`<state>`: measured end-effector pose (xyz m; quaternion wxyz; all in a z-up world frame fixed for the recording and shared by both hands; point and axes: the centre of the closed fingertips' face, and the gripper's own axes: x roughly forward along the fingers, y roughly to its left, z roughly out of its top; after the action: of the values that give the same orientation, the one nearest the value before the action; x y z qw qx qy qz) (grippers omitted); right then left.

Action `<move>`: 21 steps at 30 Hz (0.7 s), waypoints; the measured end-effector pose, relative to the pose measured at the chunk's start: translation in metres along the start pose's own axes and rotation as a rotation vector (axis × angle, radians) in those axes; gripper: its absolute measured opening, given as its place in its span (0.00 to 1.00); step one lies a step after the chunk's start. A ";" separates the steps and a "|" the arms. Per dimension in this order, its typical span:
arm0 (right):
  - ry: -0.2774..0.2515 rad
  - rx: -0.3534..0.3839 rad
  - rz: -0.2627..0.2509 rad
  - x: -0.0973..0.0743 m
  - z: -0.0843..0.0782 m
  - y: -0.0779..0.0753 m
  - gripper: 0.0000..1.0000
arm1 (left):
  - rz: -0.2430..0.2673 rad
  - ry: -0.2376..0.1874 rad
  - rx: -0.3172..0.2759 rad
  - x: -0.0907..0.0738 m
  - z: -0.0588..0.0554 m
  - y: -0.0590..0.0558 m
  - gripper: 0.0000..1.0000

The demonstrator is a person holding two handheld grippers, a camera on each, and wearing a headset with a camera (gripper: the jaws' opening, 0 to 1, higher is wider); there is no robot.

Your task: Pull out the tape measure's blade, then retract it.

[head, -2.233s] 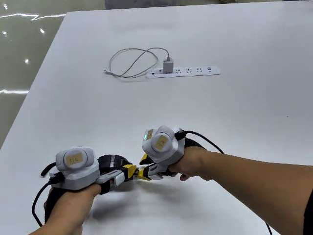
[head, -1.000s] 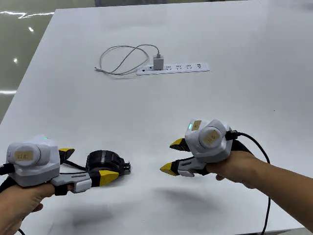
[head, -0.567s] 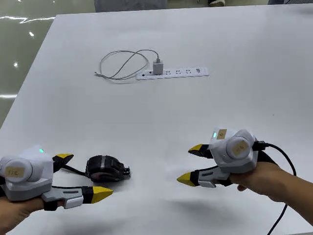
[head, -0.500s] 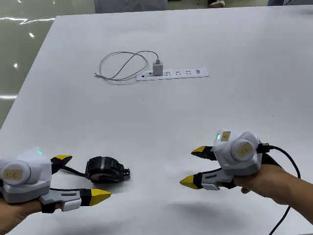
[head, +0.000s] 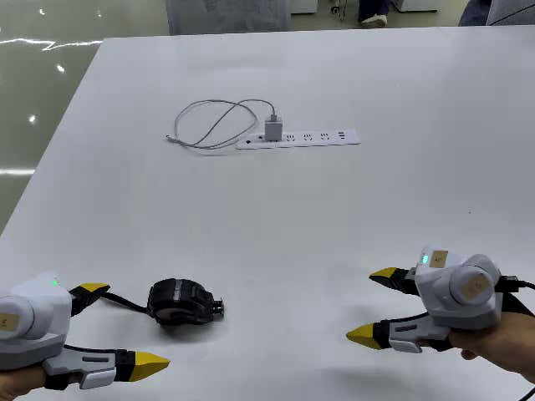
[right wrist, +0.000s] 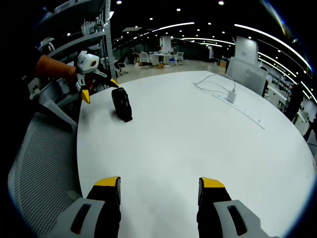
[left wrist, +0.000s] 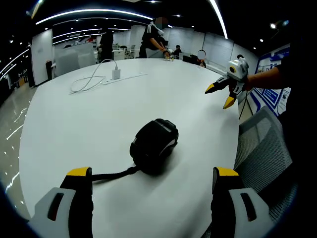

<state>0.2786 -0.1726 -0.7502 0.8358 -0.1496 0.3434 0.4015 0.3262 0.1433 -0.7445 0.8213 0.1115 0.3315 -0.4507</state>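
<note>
Bench: white bench, broad and mostly bare in my head view.
Task item: tape measure, a black case lying on the near left of the bench.
Item position: just ahead of the left gripper, between the lines of its two jaws in the left gripper view but touched by neither jaw. It was well apart from the right gripper.
Strap: black wrist strap trailed left from the case. Its end lay just beside one jaw of the left gripper, and I could not tell whether they touched.
Blade: I saw no length of blade outside the case, and the hook end was too small to make out.
Left gripper: left gripper, at the near left edge, jaws spread wide and holding nothing.
Right gripper: right gripper, at the near right, jaws spread and empty, pointing left across bare bench toward the case.
Far items: power strip with a white charger plugged in, far side, well clear of the work.
Progress: as I judged it, the blade was housed and nothing was gripped, which fitted either the very start or the finish. The views alone did not settle which.
Left to do, if not begun: steady the case with my left gripper, pinch the hook with my right, draw the blade out, then let it run back.
</note>
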 end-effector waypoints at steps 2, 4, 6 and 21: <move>-0.003 0.011 -0.004 -0.005 -0.004 -0.004 0.63 | 0.006 -0.005 -0.006 -0.003 -0.002 0.001 0.99; -0.010 0.018 -0.007 -0.011 -0.008 -0.010 0.65 | 0.018 -0.002 -0.005 -0.005 -0.004 0.005 0.99; -0.010 0.021 -0.011 -0.016 -0.013 -0.013 0.67 | 0.024 -0.006 -0.007 -0.009 -0.004 0.007 0.99; -0.015 -0.011 -0.016 -0.035 -0.030 -0.017 0.93 | 0.032 0.001 0.022 -0.019 -0.010 0.012 0.99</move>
<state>0.2625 -0.2192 -0.7475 0.8406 -0.1538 0.3339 0.3978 0.3244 0.1676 -0.7418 0.8270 0.1261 0.3250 -0.4410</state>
